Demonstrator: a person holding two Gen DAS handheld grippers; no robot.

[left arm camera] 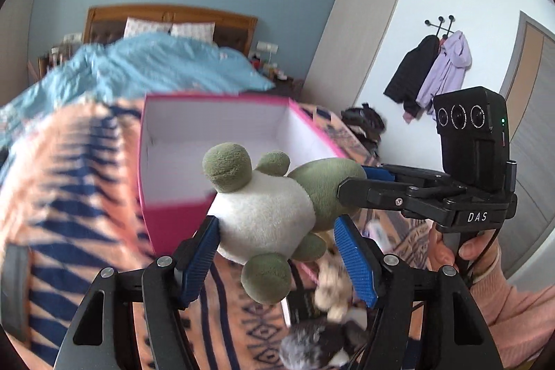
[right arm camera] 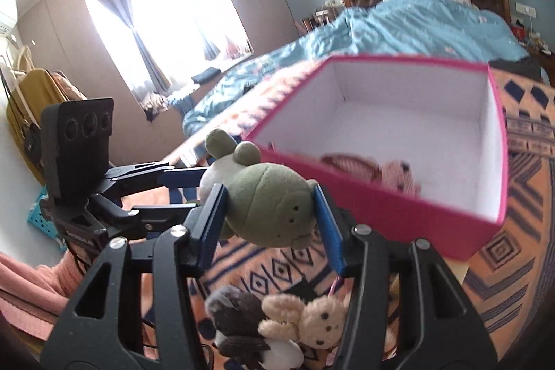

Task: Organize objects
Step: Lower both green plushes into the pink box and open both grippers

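A green and white plush frog hangs in the air between both grippers, just in front of the pink box. My left gripper is shut on its white belly, the blue pads pressing from both sides. My right gripper is shut on its green head. In the left wrist view the right gripper comes in from the right onto the head. The pink box is open on top, white inside, and holds a small pink plush.
Below the grippers on the orange patterned blanket lie a cream bear plush and a dark grey plush. A blue duvet covers the far half of the bed. A hand in a pink sleeve holds the right gripper.
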